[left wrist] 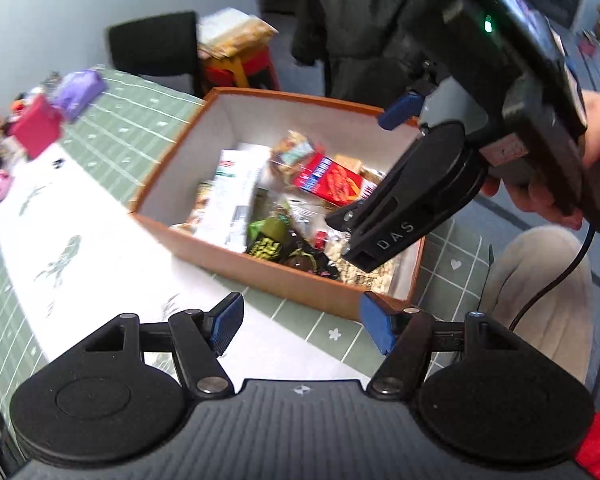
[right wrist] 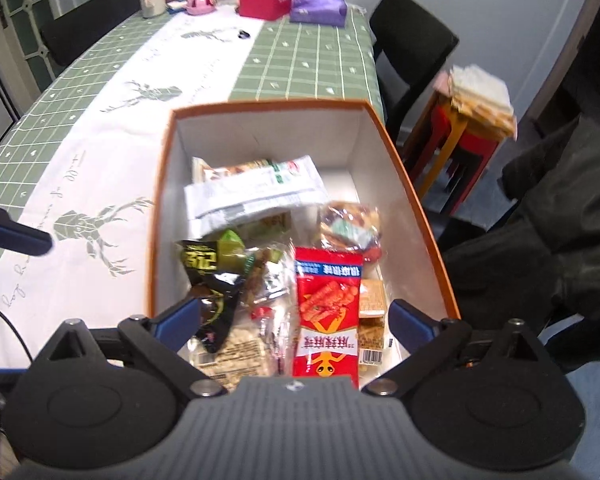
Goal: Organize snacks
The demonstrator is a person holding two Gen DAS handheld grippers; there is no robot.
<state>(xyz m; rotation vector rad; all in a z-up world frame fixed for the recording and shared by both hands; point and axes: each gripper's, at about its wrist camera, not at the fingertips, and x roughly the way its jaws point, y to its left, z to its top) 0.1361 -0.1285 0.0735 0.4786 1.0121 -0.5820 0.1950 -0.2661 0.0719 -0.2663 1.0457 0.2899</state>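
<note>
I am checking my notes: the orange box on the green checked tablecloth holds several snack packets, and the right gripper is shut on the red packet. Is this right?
One part is wrong. The right gripper is open and holds nothing; the red packet lies loose in the orange box, as the right wrist view shows. The rest stands: the box sits on the green checked tablecloth and holds several snack packets.

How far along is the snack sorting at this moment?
Mostly done: the orange box holds the snack packets, with the red packet on top. Both the left gripper and right gripper are open and empty. No loose snacks show nearby; the table's far end is too blurred to judge.
</note>
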